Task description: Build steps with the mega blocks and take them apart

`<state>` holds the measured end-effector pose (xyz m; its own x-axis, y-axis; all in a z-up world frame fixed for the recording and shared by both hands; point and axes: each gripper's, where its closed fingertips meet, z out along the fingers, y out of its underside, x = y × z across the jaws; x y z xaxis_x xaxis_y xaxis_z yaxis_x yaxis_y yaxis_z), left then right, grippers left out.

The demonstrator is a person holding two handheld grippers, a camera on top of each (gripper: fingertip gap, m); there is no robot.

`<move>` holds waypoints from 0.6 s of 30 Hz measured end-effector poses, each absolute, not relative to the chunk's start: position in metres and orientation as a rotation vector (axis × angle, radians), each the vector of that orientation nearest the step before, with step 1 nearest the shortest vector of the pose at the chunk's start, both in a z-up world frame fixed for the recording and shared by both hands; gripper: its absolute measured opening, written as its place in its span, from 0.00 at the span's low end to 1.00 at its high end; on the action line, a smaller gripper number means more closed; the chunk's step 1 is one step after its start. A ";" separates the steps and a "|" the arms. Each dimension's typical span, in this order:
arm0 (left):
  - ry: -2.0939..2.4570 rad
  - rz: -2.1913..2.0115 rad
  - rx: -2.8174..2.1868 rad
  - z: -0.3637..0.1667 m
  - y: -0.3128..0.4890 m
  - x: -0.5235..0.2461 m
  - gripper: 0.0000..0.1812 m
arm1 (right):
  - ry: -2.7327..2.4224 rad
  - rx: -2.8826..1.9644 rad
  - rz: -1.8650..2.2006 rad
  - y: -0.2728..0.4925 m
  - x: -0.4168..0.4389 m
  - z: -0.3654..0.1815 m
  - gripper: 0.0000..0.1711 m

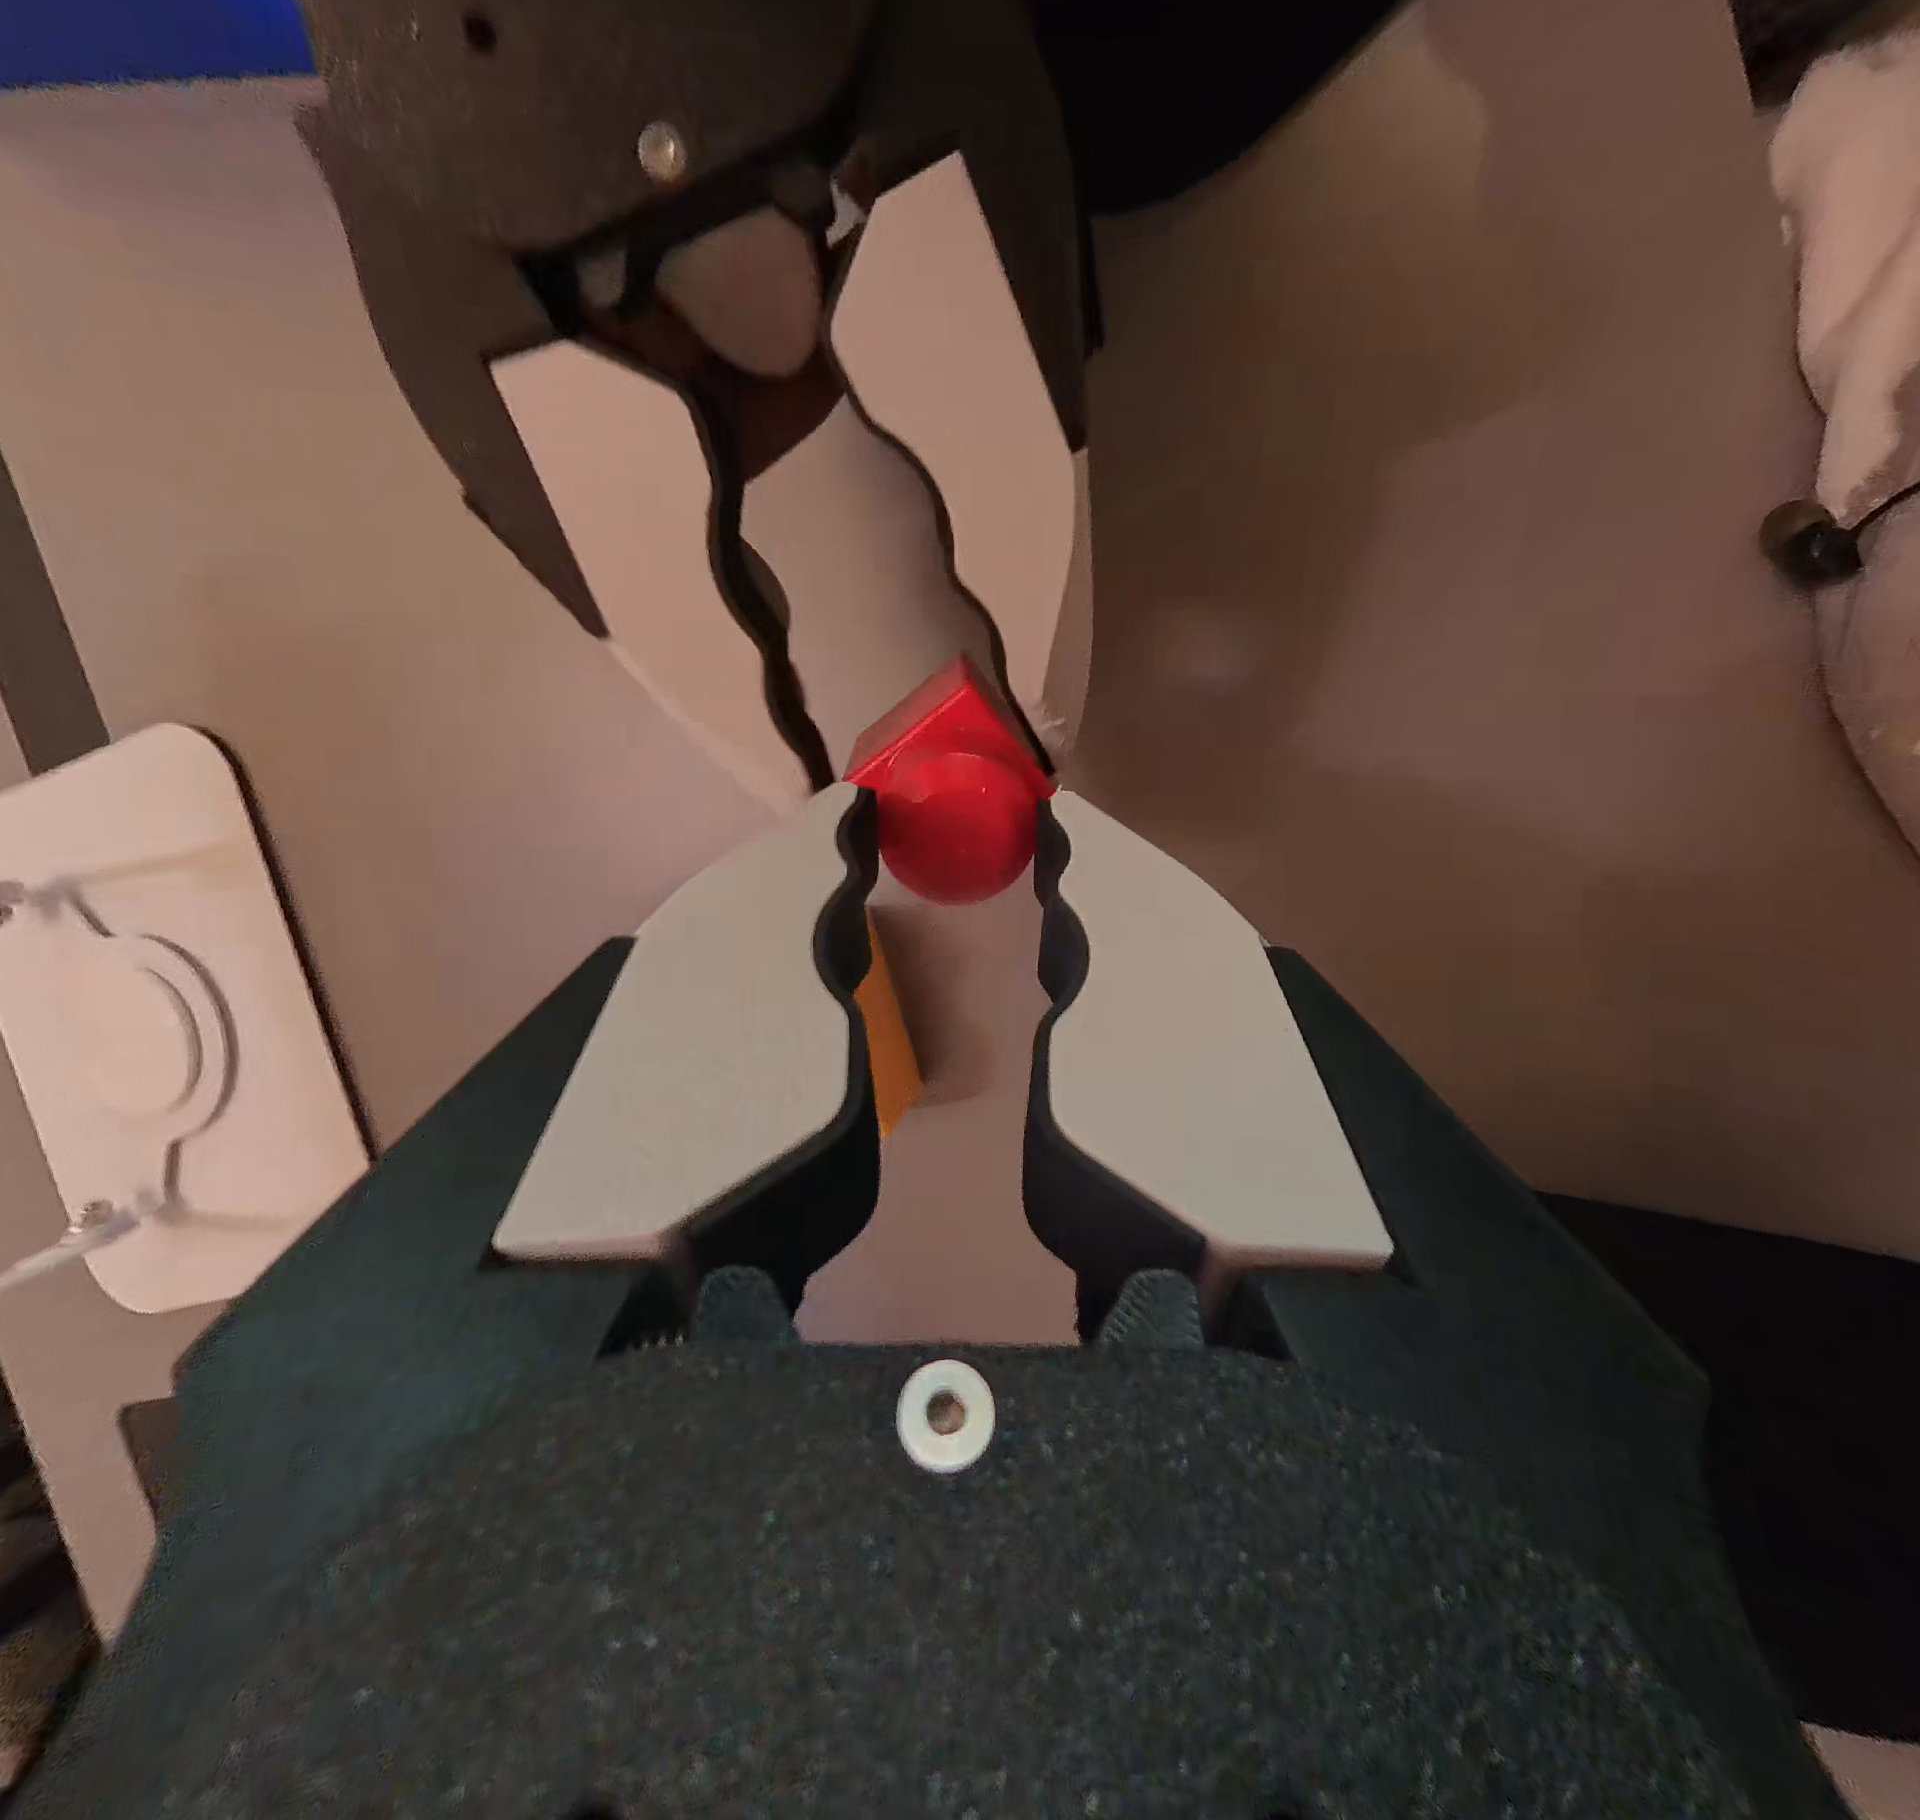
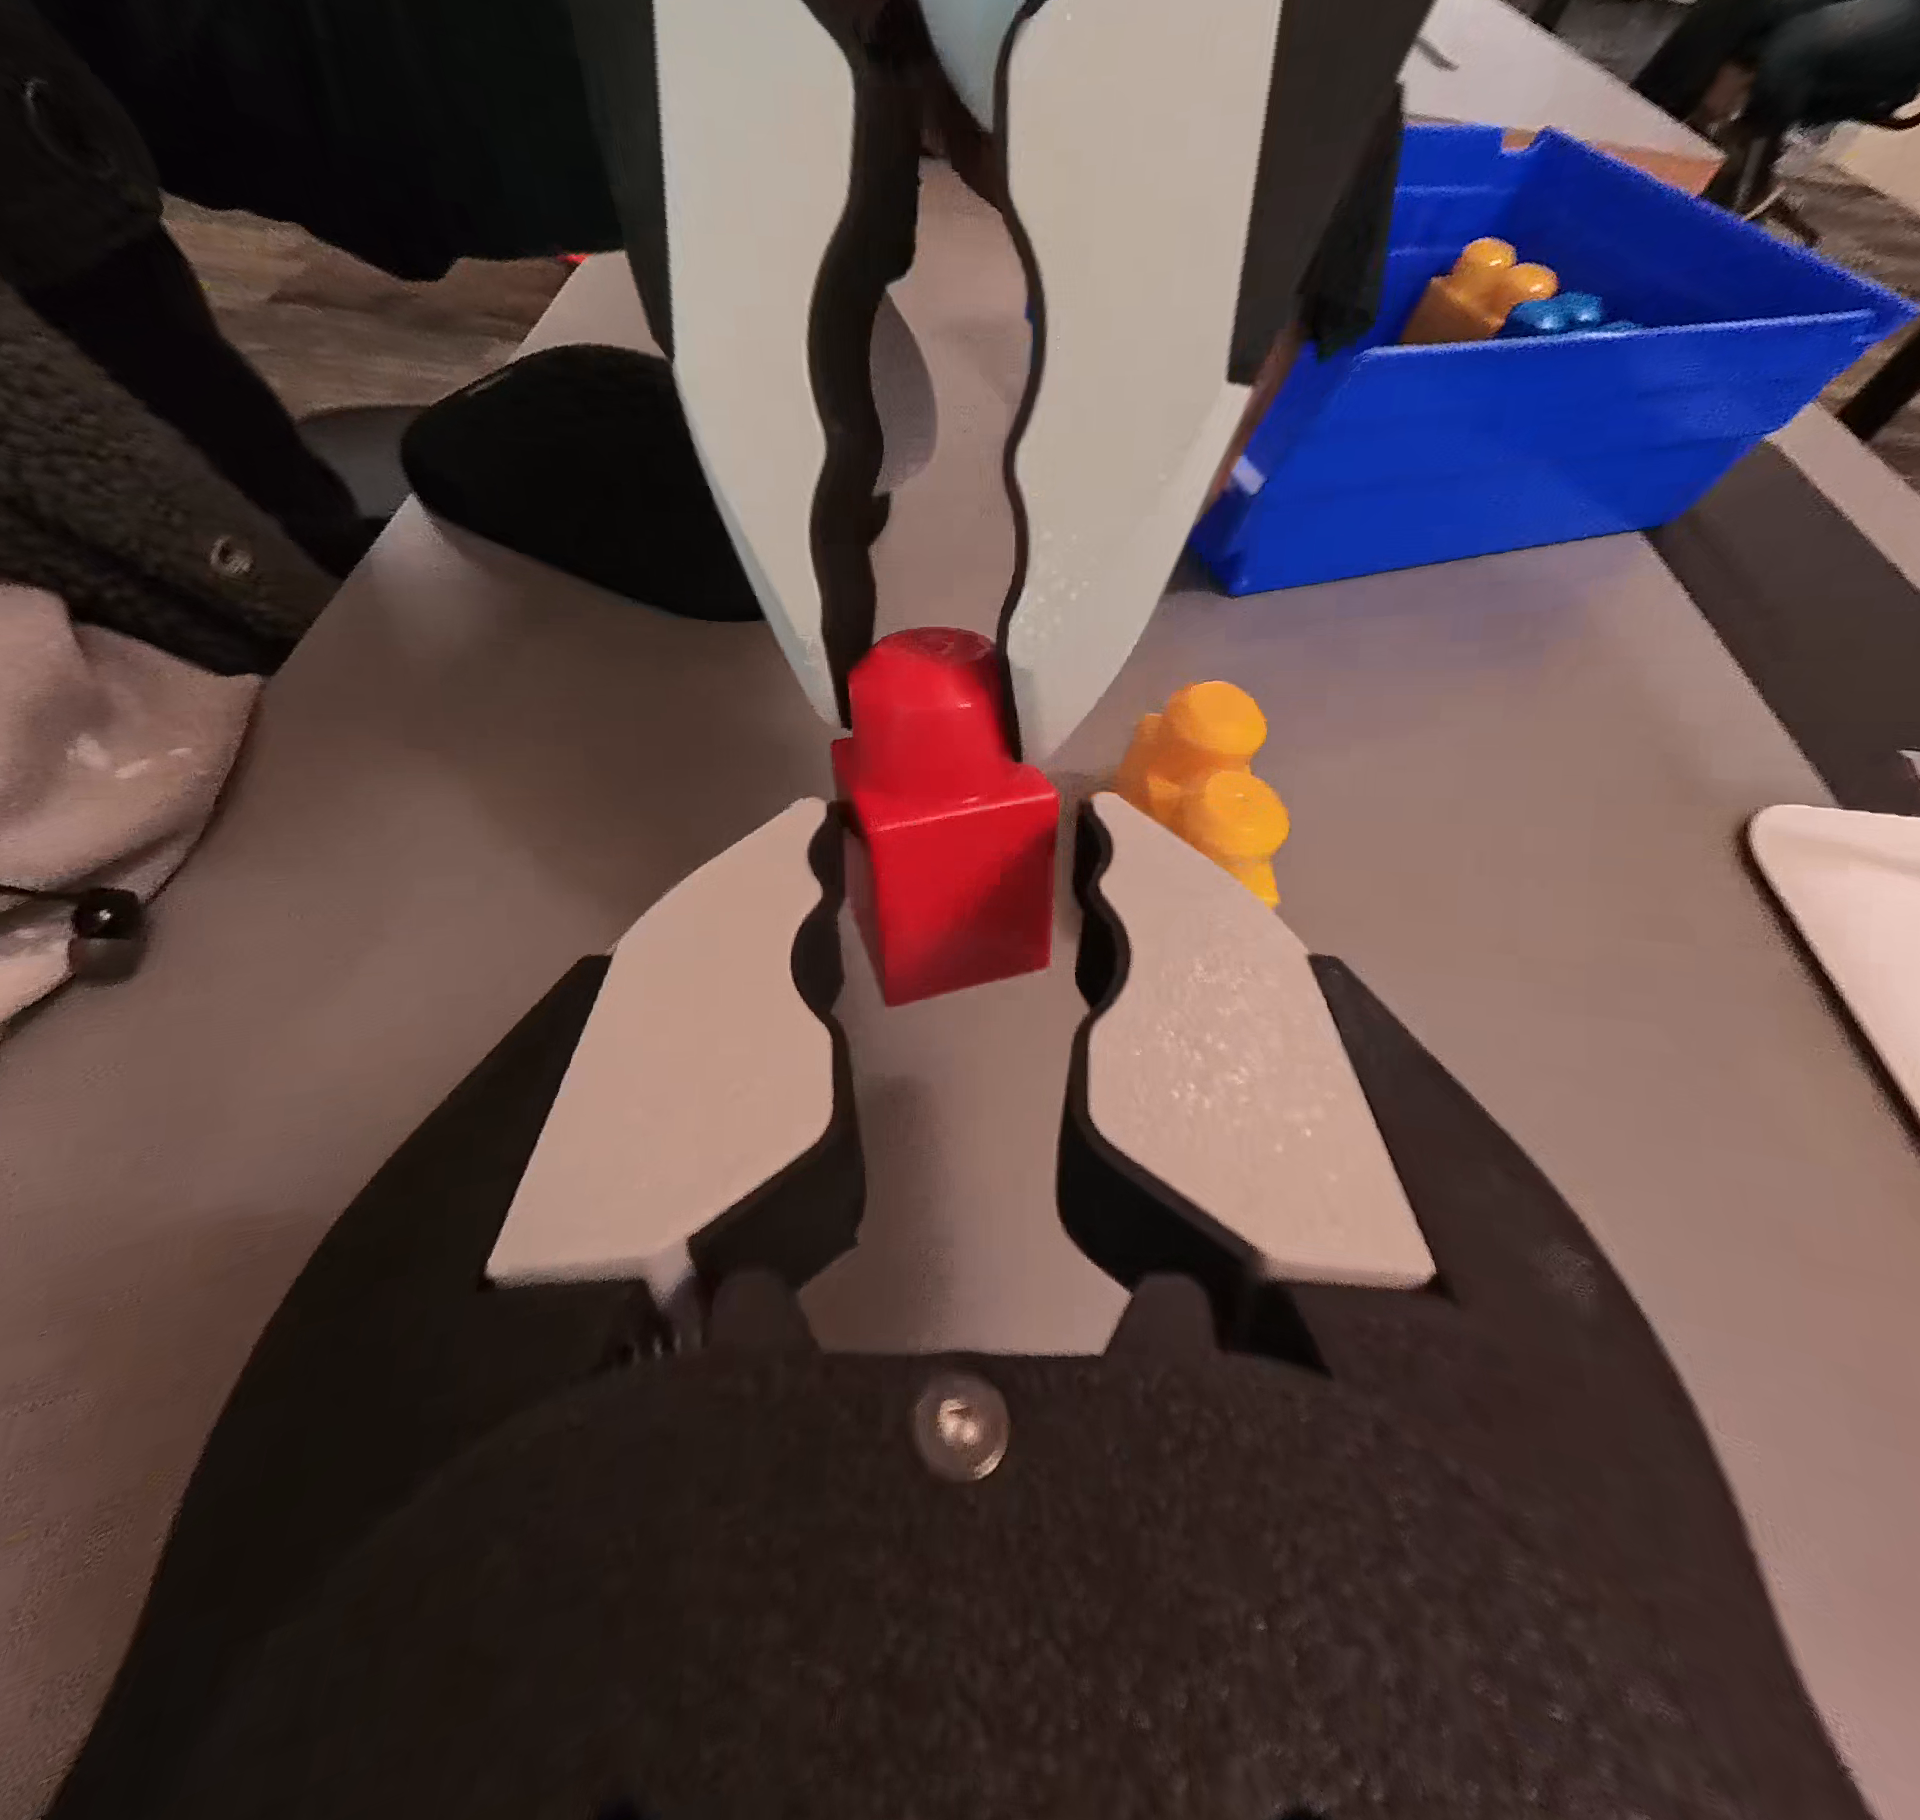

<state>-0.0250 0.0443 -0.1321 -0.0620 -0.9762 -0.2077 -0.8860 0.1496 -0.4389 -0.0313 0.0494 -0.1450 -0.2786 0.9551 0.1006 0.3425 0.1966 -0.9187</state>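
Note:
A red single-stud mega block point(image 2: 951, 897) stands upright between both grippers over the grey table point(image 2: 1455, 991). My left gripper point(image 1: 951, 820) comes down from above and is shut on the block's stud point(image 1: 956, 840); it also shows in the right wrist view point(image 2: 925, 721). My right gripper point(image 2: 954, 814) holds the block's square body from the side, pads against its flanks; it shows in the left wrist view point(image 1: 932, 768). An orange two-stud block point(image 2: 1205, 794) lies on the table just right of them; a sliver of it shows under my left finger point(image 1: 894, 1043).
A blue bin point(image 2: 1558, 440) at the back right holds an orange block point(image 2: 1475, 295) and a blue block point(image 2: 1558, 316). A black rounded object point(image 2: 582, 471) lies behind left. A person's dark and pale clothing point(image 2: 104, 523) lies at the left. A white board point(image 2: 1849, 918) is at the right edge. My two grippers' fingertips are within a few centimetres of each other.

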 end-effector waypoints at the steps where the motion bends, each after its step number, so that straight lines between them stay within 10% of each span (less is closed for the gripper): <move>1: 2.002 -0.260 -1.754 -0.133 0.043 -0.024 0.16 | -1.770 -1.220 1.082 0.047 -0.031 -0.147 0.22; 18: 1.086 -0.486 -1.880 -0.126 0.107 -0.082 0.32 | -1.485 -1.537 0.906 0.131 -0.017 -0.180 0.21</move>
